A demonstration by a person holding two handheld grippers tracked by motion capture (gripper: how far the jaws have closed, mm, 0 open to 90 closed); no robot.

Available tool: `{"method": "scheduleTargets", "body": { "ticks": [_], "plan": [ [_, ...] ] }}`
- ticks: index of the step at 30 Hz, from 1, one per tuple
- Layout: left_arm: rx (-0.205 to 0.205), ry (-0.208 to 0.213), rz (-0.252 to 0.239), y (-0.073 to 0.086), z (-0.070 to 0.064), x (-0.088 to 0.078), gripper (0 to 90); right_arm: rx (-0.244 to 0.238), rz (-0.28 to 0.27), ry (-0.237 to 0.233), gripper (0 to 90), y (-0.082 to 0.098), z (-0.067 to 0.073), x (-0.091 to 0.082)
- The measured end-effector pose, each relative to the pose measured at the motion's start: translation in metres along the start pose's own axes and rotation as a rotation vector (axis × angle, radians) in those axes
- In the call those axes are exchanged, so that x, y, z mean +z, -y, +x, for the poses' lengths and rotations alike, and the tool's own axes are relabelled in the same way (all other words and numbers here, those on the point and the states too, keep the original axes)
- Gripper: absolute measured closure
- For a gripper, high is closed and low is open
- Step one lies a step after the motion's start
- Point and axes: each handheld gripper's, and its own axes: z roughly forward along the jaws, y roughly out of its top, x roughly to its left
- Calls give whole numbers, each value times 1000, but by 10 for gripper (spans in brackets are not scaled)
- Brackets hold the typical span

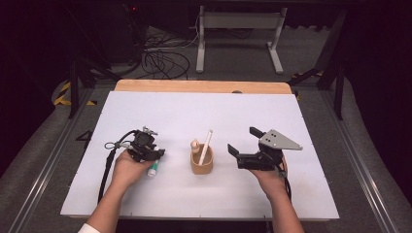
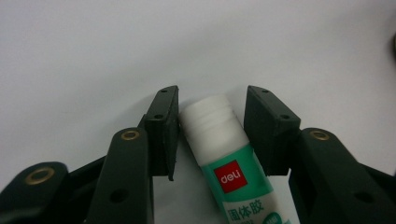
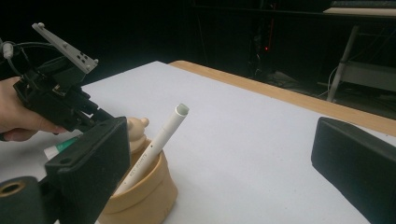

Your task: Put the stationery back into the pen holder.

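Observation:
A white and green glue stick point(image 2: 229, 163) lies on the white mat point(image 1: 204, 109), its cap pointing away in the left gripper view. My left gripper point(image 2: 212, 121) is shut on it, one pad pressed against each side near the cap. From above, that left gripper point(image 1: 151, 160) points down over the glue stick point(image 1: 153, 170). A tan holder point(image 1: 201, 166) stands mid-table with a white pen point(image 1: 206, 144) leaning in it. To its right my right gripper point(image 1: 242, 141) stands wide open with nothing between its pads, facing the holder point(image 3: 149, 196) and pen point(image 3: 161, 137).
A small tan figure point(image 1: 195, 144) sits on the holder's rim. The mat covers a wooden table whose far edge point(image 1: 204, 86) shows. Beyond it are floor cables point(image 1: 160, 60) and a white stand point(image 1: 240, 34). Dark rails flank the table.

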Motion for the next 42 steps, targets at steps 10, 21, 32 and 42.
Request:
{"method": "scheduleTargets", "body": {
  "ticks": [10, 21, 32, 42],
  "plan": [
    [34, -39, 12, 0, -5, 1, 574, -5, 6, -6, 60, 0, 2, 1],
    [101, 4, 35, 1, -8, -2, 645, -11, 18, -16, 75, -1, 5, 2],
    [118, 143, -119, -4, -16, -19, 650, -29, -6, -43, 95, -3, 12, 2],
    [126, 251, -280, -7, -26, -48, 650, -38, -1, -117, 132, -1, 31, 13]
  ]
}}
